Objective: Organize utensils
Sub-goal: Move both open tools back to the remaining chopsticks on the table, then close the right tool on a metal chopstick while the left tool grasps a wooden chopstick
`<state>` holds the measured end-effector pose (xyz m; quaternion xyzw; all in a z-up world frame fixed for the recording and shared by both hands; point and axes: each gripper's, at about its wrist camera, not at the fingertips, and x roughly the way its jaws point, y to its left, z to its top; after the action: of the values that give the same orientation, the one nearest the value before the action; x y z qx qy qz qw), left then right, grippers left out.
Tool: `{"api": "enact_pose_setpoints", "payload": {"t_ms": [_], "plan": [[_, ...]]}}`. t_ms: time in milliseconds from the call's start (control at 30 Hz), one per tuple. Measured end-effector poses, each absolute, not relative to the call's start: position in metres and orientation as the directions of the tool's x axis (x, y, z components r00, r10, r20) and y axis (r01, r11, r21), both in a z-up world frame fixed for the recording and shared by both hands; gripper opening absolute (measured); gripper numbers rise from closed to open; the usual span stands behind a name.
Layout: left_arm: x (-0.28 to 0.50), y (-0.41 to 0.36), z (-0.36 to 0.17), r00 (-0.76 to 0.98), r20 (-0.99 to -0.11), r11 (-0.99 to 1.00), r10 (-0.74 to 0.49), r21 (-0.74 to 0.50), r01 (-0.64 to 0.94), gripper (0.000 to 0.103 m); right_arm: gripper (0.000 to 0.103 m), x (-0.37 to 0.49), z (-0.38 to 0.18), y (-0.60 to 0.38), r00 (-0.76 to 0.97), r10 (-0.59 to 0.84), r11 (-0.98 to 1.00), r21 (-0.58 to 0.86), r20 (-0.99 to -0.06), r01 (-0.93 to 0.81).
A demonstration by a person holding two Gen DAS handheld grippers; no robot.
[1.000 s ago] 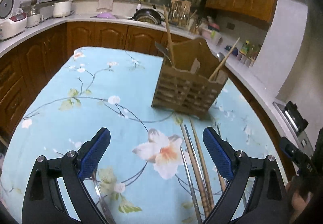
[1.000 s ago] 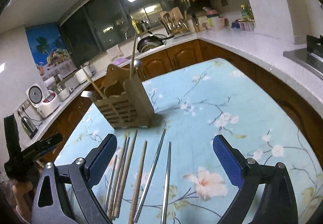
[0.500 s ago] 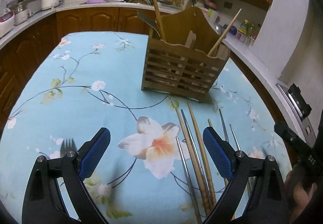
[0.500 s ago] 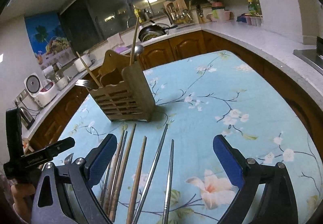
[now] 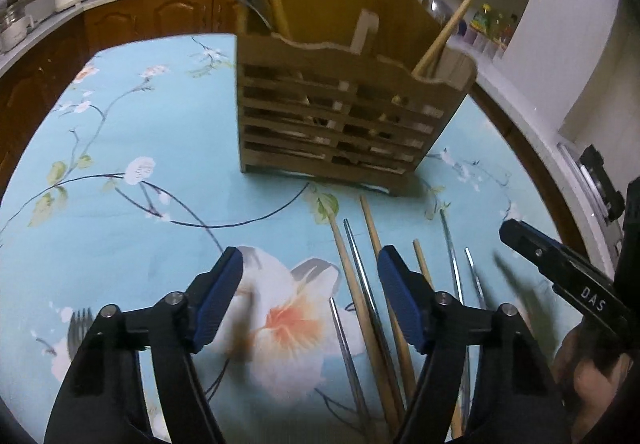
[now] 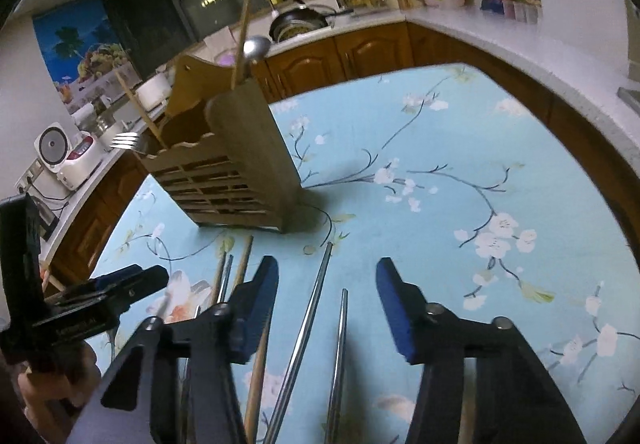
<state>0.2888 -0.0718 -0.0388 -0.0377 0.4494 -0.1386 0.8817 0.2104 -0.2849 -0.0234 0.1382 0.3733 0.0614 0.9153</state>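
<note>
Both hand-held grippers have come closer to the wooden caddy (image 5: 352, 111) and lower over the chopsticks (image 6: 316, 308) lying on the table (image 6: 440, 171). The left hand-held gripper (image 5: 310, 286) and right hand-held gripper (image 6: 326, 302) have just been closing, jaws apart, clamping nothing. Pickup is under way; next, pinch one stick.

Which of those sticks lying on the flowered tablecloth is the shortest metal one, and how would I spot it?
Start at the wooden utensil caddy on the blue flowered tablecloth. In front of it lies a row of chopsticks; the short metal chopstick is the rightmost, its tip stopping well behind its longer steel neighbour.
</note>
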Motion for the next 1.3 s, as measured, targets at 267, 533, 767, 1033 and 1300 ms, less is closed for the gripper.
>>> {"api": "enact_pose_setpoints", "payload": {"t_ms": [267, 533, 767, 1033, 1300], "plan": [[0.311, -0.089, -0.063, 0.493, -0.828, 0.957, -0.269, -0.173, 0.232, 0.05, 0.034, 0.236, -0.042, -0.279, 0.657, 0.241, 0.953, 0.302, -0.714, -0.022], [0.312, -0.102, -0.068, 0.509, -0.833, 0.956, -0.218, -0.079, 0.281, 0.04, 0.023, 0.253, -0.061, -0.268, 0.614, 0.209, 0.969, 0.244, -0.762, -0.027], [0.309, -0.118, -0.067, 0.5, -0.838, 0.942, -0.219, -0.048, 0.332, 0.01, 0.015, 0.255, -0.062, -0.256, 0.616, 0.131, 0.99, 0.136, -0.776, -0.039], [0.306, -0.1, -0.061, 0.496, -0.823, 0.942, -0.277, -0.13, 0.31, 0.004, 0.004, 0.255, -0.062, -0.266, 0.606, 0.197, 0.973, 0.229, -0.771, -0.026], [0.278, -0.078, -0.026, 0.544, -0.762, 0.927, -0.351, -0.198, 0.319, 0.004, 0.004, 0.228, -0.037, -0.275, 0.653, 0.283, 0.937, 0.347, -0.702, -0.032]]}}
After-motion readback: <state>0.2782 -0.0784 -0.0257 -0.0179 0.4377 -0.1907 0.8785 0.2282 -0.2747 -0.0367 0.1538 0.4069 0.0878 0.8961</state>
